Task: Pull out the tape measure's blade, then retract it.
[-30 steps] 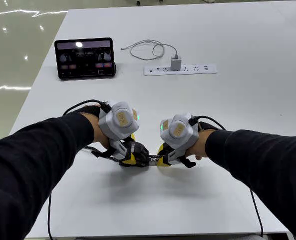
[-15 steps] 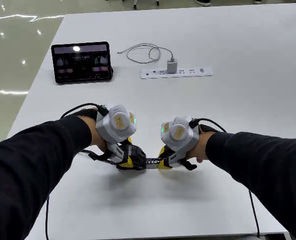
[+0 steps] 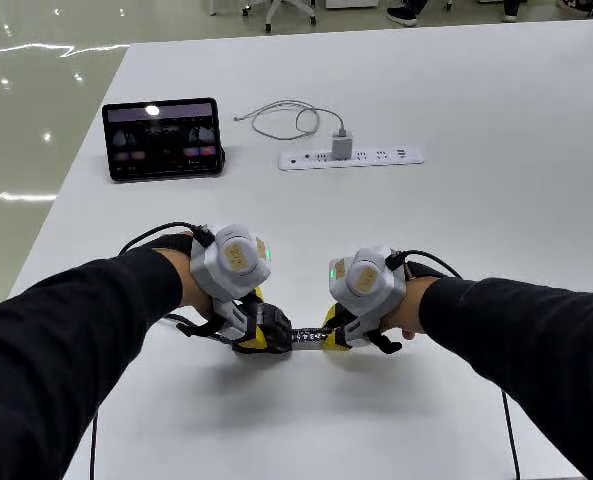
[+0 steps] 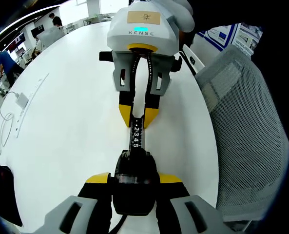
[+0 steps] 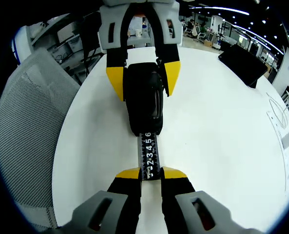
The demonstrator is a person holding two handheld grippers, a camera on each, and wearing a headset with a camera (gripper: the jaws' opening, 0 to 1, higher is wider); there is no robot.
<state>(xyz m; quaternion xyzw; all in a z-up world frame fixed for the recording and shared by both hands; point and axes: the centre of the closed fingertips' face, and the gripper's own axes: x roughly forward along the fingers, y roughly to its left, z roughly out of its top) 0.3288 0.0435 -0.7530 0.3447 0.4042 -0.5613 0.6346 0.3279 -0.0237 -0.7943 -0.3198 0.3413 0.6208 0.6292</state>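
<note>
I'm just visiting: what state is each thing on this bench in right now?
left gripper, shut on the tape measure case
right gripper, shut on the blade tip
blade, pulled out a short way between the grippers
tablet, screen lit
charger, plugged into the power strip

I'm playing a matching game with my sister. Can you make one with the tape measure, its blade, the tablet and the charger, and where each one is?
Things:
1 tape measure case
2 blade
3 tablet
4 charger

Places:
A plugged into the power strip
B squeezed in the left gripper
C far left on the table, screen lit
D pinched by the right gripper

Pairs: 1-B, 2-D, 3-C, 4-A
</note>
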